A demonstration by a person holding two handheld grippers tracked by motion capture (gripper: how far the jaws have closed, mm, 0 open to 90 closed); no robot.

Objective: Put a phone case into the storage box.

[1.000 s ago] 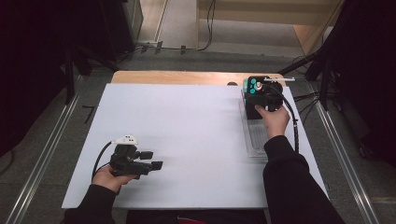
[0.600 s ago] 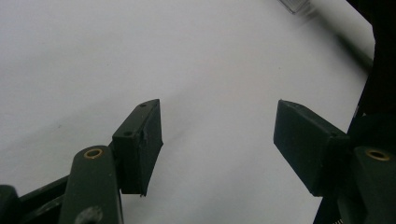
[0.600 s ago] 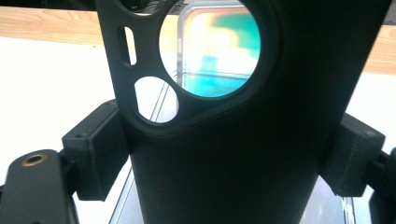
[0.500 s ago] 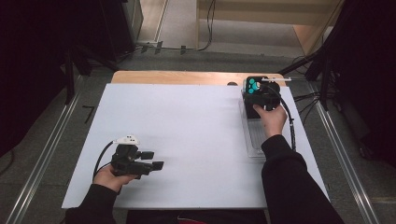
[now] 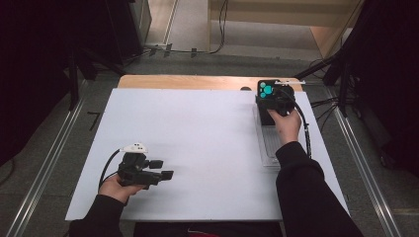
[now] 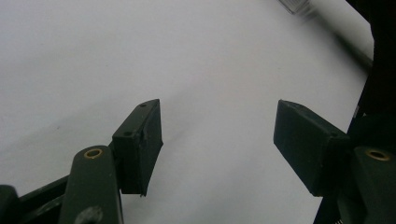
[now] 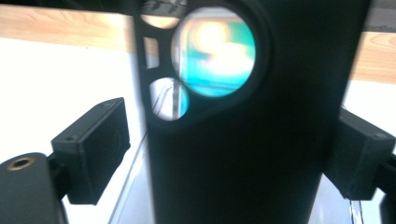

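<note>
Right gripper (image 7: 224, 154), its jaws just opened and spread clear around the black holder (image 7: 233, 140), seemingly releases it upright on the clear tray (image 5: 269, 148), while left gripper (image 5: 165, 170) idles open.

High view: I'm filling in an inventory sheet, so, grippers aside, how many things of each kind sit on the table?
Black case with round turquoise windows: 1
Clear plastic tray: 1
Small dark thing on the wooden edge: 1
Total: 3
</note>
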